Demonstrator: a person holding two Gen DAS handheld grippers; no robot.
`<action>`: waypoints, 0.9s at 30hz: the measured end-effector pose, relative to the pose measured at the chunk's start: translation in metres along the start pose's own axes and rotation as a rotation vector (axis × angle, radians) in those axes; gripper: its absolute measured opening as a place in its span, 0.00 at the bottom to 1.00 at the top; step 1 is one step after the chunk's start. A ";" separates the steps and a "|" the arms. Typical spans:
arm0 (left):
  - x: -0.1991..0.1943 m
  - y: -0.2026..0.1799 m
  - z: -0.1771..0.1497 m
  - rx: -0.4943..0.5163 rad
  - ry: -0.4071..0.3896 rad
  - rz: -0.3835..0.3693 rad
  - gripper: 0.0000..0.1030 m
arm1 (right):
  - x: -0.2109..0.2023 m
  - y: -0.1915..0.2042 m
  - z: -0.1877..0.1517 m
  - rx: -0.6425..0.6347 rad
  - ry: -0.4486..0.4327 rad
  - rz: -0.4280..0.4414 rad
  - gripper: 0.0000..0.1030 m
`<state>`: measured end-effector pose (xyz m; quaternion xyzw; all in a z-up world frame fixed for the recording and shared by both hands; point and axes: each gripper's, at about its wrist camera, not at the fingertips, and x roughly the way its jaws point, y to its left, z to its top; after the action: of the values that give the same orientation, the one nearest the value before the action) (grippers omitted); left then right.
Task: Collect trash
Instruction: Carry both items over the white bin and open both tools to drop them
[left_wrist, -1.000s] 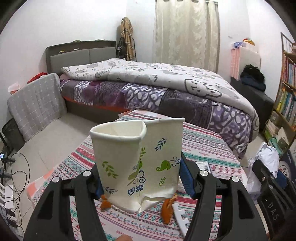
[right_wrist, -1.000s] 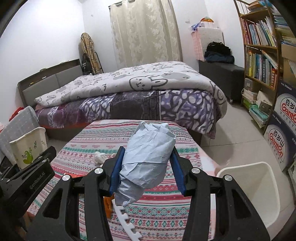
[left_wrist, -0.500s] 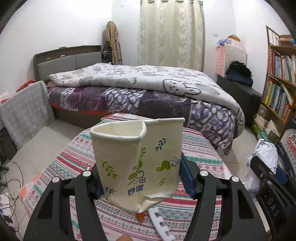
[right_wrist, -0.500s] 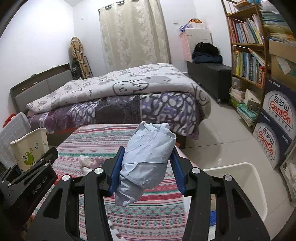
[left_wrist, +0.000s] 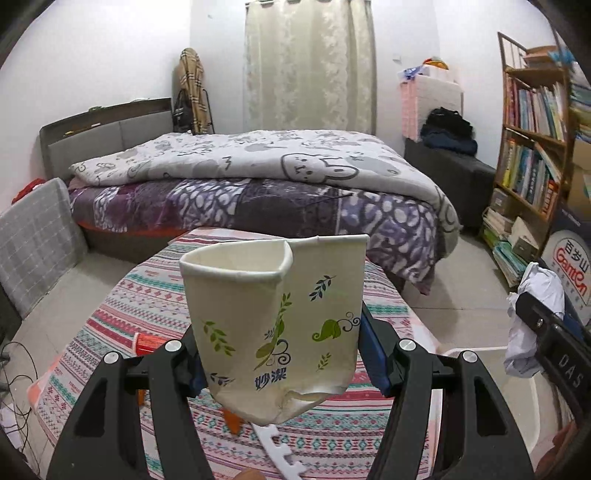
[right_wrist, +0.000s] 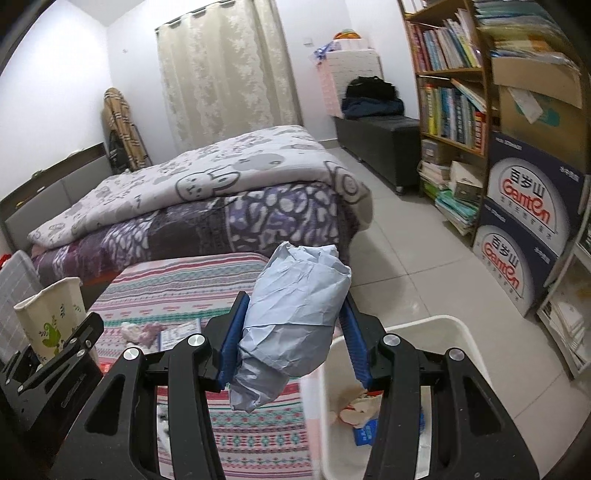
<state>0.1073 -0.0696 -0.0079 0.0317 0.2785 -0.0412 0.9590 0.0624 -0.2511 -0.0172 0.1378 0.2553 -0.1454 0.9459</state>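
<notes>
Left gripper (left_wrist: 282, 354) clenched on crushed cup (left_wrist: 275, 325), held above counter (left_wrist: 155, 295). Right gripper (right_wrist: 293, 336) clenched on paper wad (right_wrist: 295, 314), beside white bin (right_wrist: 458, 332) on floor.

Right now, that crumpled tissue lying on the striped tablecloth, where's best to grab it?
Pinch the crumpled tissue across its raised middle, coming down from above: it lies low and loose on the tablecloth, a booklet close beside it, so a sideways approach would likely push it.
</notes>
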 end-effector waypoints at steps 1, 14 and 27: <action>0.000 -0.004 -0.001 0.005 0.002 -0.006 0.62 | 0.001 -0.004 0.001 0.004 0.001 -0.007 0.45; 0.004 -0.052 -0.012 0.081 0.018 -0.063 0.62 | -0.001 -0.057 0.001 0.055 0.018 -0.093 0.46; 0.006 -0.103 -0.024 0.139 0.067 -0.171 0.62 | -0.009 -0.116 0.004 0.185 0.003 -0.205 0.66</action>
<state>0.0895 -0.1702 -0.0349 0.0757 0.3086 -0.1410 0.9376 0.0161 -0.3574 -0.0309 0.1981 0.2547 -0.2641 0.9089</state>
